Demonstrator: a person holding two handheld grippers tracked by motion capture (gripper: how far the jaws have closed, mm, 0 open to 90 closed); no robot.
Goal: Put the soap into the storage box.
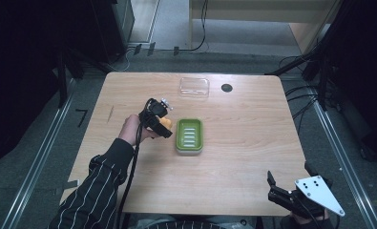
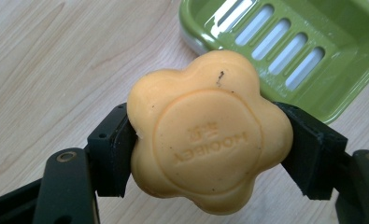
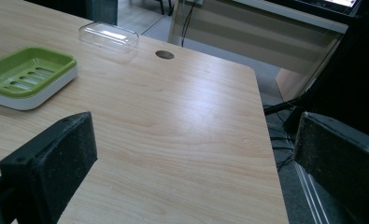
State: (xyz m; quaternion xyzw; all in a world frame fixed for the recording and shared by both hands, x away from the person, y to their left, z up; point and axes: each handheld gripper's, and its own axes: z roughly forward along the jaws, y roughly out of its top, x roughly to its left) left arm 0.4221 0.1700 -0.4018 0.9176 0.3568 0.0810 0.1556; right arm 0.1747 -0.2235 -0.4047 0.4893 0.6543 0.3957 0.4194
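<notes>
One wooden table (image 1: 243,143), dim room; left tongs (image 2: 210,140) pinching orange soap (image 2: 210,140); right tongs (image 3: 191,158) spread.

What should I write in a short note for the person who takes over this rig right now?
Left gripper: shut on the orange flower-shaped soap, held just left of the green soap dish.
Right gripper: open, holding nothing, at the table's near right corner.
Clear plastic lid: lies at the far edge, apart from the dish.
Done: soap picked up.
Left: probably set the soap in the empty dish, then perhaps put the lid on.
</notes>
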